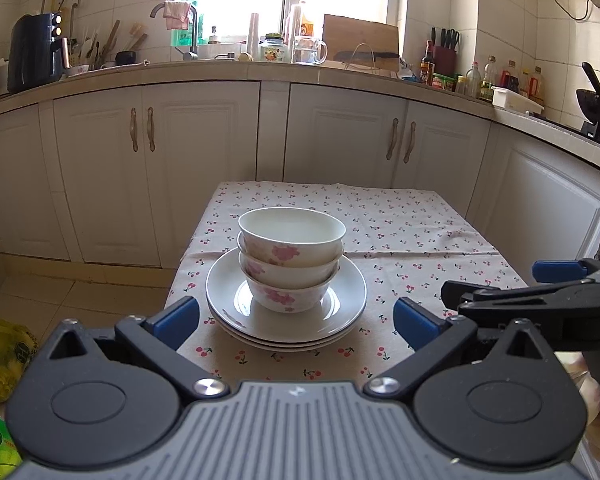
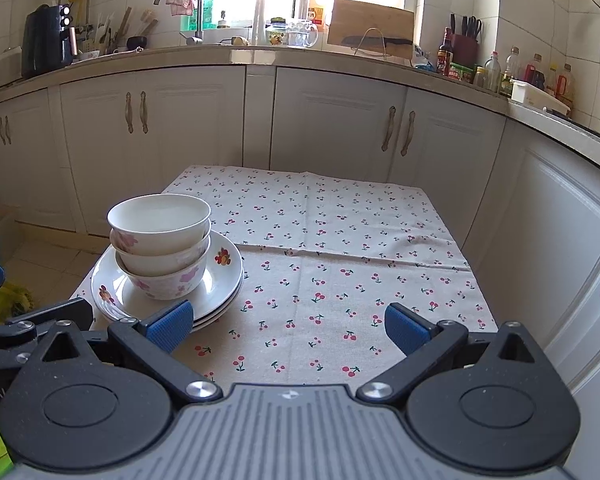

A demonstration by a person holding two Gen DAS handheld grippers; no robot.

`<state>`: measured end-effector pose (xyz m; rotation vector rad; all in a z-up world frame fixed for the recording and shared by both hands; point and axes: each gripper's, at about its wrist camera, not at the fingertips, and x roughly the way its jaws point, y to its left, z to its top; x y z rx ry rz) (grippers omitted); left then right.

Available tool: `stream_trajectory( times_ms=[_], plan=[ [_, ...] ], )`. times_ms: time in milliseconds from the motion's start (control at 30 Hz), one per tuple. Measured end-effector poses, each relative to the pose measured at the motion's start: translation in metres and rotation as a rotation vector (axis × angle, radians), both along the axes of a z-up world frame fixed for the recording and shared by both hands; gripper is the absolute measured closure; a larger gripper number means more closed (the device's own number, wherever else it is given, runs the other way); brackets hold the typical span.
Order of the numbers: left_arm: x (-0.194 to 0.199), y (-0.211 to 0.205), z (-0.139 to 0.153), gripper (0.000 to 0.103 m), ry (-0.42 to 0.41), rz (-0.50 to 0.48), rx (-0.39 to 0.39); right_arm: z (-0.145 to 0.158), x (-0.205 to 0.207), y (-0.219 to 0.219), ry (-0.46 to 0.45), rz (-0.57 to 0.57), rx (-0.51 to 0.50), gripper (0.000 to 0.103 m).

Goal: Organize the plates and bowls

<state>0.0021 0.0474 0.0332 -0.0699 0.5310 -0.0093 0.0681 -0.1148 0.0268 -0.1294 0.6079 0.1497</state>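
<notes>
Three white bowls with pink flowers (image 1: 291, 258) are nested in a stack on a stack of white plates (image 1: 348, 296) near the table's front left corner. The bowls (image 2: 160, 240) and plates (image 2: 220, 276) also show in the right wrist view. My left gripper (image 1: 296, 318) is open and empty, just short of the plates, with its blue pads either side of them. My right gripper (image 2: 286, 326) is open and empty over the cherry-print cloth, to the right of the plates. Its left pad (image 2: 170, 325) overlaps the plates' front rim in view.
The small table wears a cherry-print cloth (image 2: 340, 248). White kitchen cabinets (image 1: 180, 152) and a cluttered counter (image 1: 260, 66) stand behind it. A yellow-green bag (image 1: 0, 356) lies on the floor to the left. A black wok (image 1: 598, 112) sits at far right.
</notes>
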Motion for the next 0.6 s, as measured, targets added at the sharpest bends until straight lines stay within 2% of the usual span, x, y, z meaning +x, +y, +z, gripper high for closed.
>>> stream_trajectory(
  times_ms=[600],
  plan=[
    [-0.0017, -0.0012, 0.0008, 0.001, -0.001, 0.001, -0.002, 0.0018, -0.0020, -0.0013, -0.009, -0.003, 0.004, 0.000]
  ],
)
